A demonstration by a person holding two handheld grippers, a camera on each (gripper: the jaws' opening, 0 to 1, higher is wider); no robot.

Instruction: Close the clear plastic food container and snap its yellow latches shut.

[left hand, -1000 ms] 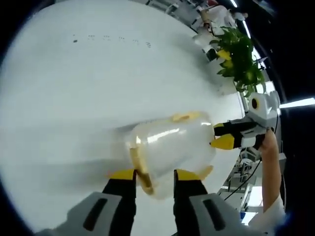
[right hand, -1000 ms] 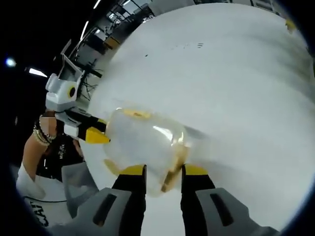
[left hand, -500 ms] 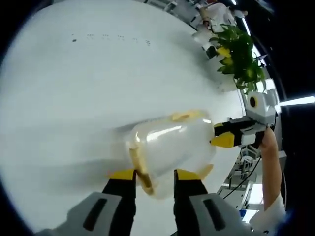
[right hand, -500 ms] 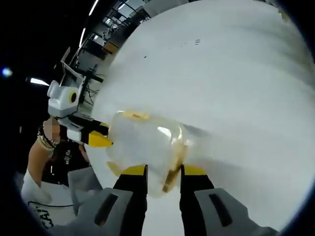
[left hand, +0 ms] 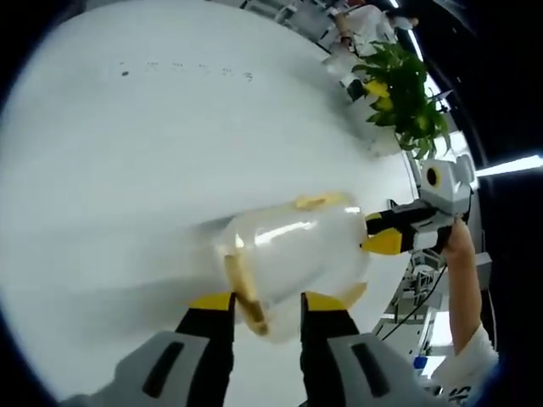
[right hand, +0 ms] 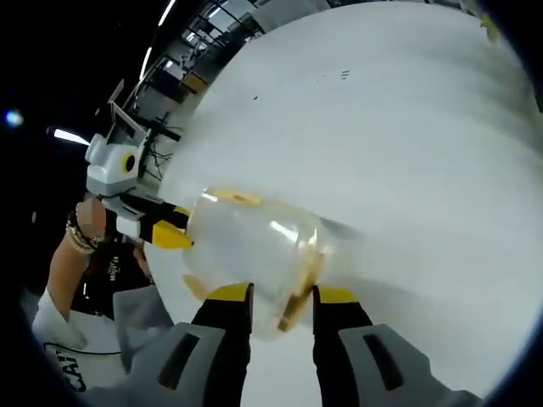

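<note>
Left gripper (left hand: 265,298): grey moulded body with dark oblong recesses, black jaws capped with yellow tips; seen from across in the right gripper view (right hand: 174,231) as a white-and-grey housing, black jaws, yellow tips.

Right gripper (right hand: 282,293): same build, grey body, black jaws, yellow tips; in the left gripper view (left hand: 379,235) its white housing shows.

Person: white sleeve (left hand: 465,370) with dark lettering at one arm; beaded bracelets (right hand: 78,236) at the wrist, white sleeve (right hand: 53,326), dark printed top (right hand: 110,273).
</note>
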